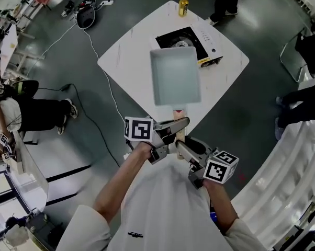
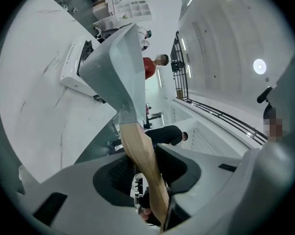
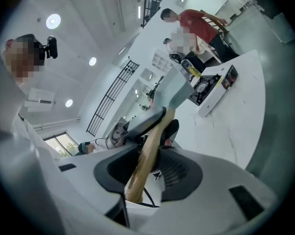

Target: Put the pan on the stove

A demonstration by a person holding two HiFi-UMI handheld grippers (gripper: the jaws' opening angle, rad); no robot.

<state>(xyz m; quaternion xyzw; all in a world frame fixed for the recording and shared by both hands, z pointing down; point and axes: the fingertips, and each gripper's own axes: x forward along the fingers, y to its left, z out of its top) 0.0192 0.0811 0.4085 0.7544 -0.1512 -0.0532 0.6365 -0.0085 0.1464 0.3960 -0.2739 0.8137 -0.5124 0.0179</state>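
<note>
A rectangular grey-blue pan (image 1: 174,75) hangs in the air above the white table (image 1: 126,56), its wooden handle (image 1: 178,112) pointing back at me. Both grippers hold that handle. My left gripper (image 1: 171,129) is shut on it from the left, and my right gripper (image 1: 184,147) is shut on its end from the right. In the left gripper view the handle (image 2: 140,155) runs between the jaws up to the pan (image 2: 117,65). The right gripper view shows the handle (image 3: 146,158) clamped too, with the pan (image 3: 179,91) beyond. The stove (image 1: 195,42), black on top with a white body, sits on the table just past the pan.
A yellow bottle (image 1: 183,5) stands at the table's far corner. Cables and a dark device (image 1: 86,15) lie on the floor to the left. A seated person (image 1: 37,111) is at the left, others stand at the right edge and beyond the table.
</note>
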